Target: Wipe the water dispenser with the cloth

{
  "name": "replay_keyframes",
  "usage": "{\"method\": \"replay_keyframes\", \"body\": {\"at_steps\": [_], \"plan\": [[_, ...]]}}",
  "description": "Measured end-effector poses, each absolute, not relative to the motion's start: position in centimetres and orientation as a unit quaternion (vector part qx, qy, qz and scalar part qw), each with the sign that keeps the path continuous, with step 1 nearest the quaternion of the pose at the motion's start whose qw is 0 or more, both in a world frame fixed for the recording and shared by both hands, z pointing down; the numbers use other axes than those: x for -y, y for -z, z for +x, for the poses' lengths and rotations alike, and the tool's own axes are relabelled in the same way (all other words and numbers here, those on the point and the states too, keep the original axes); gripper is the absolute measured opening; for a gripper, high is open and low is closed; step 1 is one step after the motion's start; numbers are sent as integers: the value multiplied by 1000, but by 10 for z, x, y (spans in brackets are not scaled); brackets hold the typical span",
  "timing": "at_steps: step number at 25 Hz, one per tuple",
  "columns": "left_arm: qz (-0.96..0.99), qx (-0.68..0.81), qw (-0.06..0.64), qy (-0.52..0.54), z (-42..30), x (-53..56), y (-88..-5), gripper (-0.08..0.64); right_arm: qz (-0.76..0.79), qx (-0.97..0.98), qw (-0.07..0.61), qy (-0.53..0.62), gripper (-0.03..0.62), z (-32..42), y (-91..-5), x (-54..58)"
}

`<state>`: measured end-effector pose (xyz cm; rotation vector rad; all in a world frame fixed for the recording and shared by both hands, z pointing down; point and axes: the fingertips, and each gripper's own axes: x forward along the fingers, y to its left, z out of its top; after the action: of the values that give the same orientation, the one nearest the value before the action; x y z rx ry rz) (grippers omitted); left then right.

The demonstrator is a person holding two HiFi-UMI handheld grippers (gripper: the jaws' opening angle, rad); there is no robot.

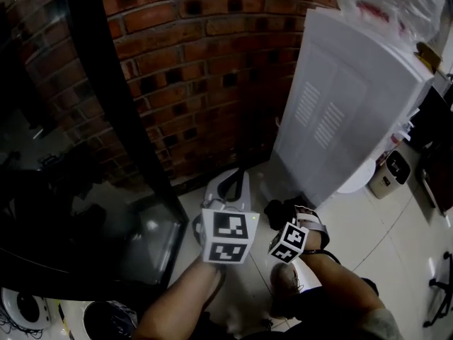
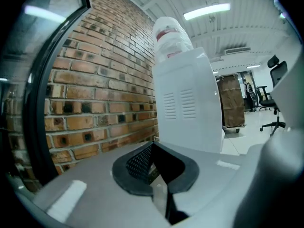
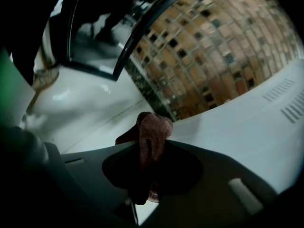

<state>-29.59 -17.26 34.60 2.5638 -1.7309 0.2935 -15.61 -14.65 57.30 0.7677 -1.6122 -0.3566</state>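
Reddish-brown cloth clamped in the jaws of the right gripper, near the vented back panel of the white water dispenser; left gripper jaws together, empty, facing that panel.

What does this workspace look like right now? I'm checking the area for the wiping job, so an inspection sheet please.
surface: pale tiled floor
job's things: white water dispenser standing near the wall; brownish cloth not touching it
clutter: small bin beside the dispenser
grippers: left gripper shut, empty; right gripper shut on the cloth
cables: nothing seen
surroundings: brick wall, black-framed glass panel
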Motion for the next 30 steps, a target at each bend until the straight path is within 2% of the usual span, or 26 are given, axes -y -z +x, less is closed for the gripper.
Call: {"method": "replay_keyframes", "body": {"at_steps": [6,10,18,30], "plan": [[821,564,0,-92,-310,159,-334,0,396,789,437,172,103,-198,-421,153],[808,580,3,-100,-329,153,-332,0,417,834,325,157,103,-217,-366,159],[786,610,-4,-100,-340,142,-319,0,364,877,257,178,103,-256,-334,163],[742,661,-12,-112,-342,96,-308,0,323,900,223,188,103,-266,-325,156]]}}
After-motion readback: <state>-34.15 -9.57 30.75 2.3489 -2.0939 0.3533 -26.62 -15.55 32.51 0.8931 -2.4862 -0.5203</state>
